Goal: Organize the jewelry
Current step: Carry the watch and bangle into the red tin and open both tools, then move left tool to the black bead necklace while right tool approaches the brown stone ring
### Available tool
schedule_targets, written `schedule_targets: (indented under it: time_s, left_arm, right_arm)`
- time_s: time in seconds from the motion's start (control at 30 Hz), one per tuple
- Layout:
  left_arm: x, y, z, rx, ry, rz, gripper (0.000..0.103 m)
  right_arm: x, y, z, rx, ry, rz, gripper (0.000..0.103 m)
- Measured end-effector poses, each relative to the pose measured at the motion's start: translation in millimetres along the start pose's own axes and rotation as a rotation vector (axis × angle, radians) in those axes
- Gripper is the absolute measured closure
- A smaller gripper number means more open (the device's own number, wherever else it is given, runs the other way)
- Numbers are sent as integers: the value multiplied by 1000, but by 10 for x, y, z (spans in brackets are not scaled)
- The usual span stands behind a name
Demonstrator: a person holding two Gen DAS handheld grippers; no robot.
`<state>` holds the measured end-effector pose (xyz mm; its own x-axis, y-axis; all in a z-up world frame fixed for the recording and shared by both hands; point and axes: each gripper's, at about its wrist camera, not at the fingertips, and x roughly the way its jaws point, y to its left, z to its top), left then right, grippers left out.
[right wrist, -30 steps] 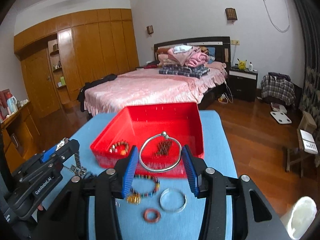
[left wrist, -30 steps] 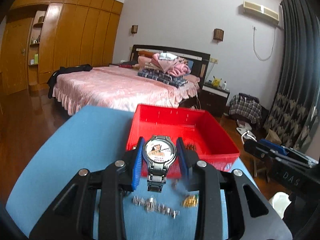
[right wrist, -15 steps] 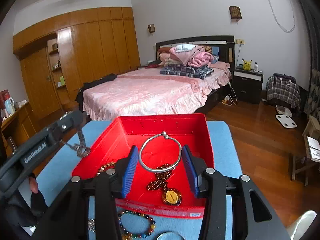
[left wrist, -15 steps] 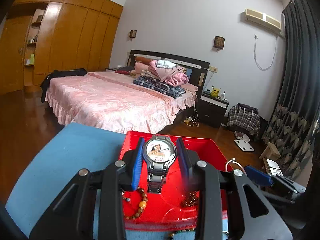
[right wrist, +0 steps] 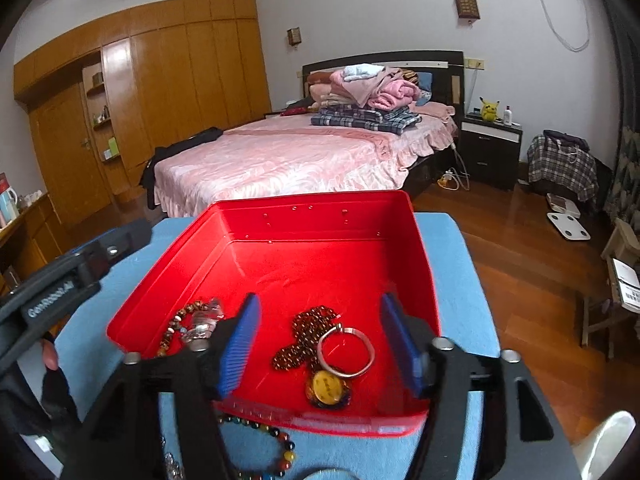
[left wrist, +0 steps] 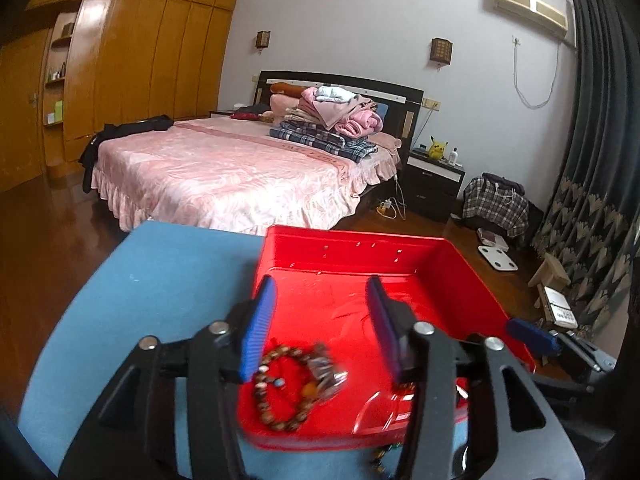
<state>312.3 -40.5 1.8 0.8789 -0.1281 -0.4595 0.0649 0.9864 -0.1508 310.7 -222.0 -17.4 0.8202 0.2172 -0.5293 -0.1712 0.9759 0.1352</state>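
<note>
A red tray (left wrist: 472, 276) (right wrist: 424, 256) stands on the blue table. My left gripper (left wrist: 322, 320) is open and empty above the tray's near left part. Below it the silver watch (left wrist: 328, 374), blurred, lies on a brown bead bracelet (left wrist: 276, 396) in the tray. My right gripper (right wrist: 318, 340) is open and empty above the tray's near edge. Below it the silver bangle (right wrist: 346, 354) lies on a dark bead necklace (right wrist: 308, 332) with a gold pendant (right wrist: 328, 386). The watch and brown bracelet also show in the right wrist view (right wrist: 200, 318).
A multicoloured bead bracelet (right wrist: 276, 440) lies on the blue table (right wrist: 460, 276) in front of the tray. The left gripper's body (right wrist: 60, 288) is at the tray's left side. A bed (left wrist: 224, 172) and wooden floor lie beyond the table.
Both grippers opened. The watch dropped from the left gripper into the tray, and the silver bangle dropped from the right gripper into the tray.
</note>
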Motion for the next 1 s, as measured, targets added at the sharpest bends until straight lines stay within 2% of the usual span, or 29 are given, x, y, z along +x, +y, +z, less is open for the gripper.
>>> schedule_targets:
  time_s: [0.03,0.1,0.27,0.63,1.0]
  left_arm:
    - [-41,11,-6,4,-1,4,45]
    - [-176,64,-38,11,-4,14,34]
    - [-518,184,-203,22,18,20,25]
    - [-969,390,-757,91,92,78,22]
    - [-873,600,-1096,74,198,102,22]
  right_arm:
    - [-55,7,-29,-1,-5,-3,32]
    - [-153,18,-85,7,-8,-14,18]
    - [-428,43,-313,33,0,-8,12]
    - [-846,171,-752,51,13,-2,10]
    - [-888,247,-1093,39,72,-13,8]
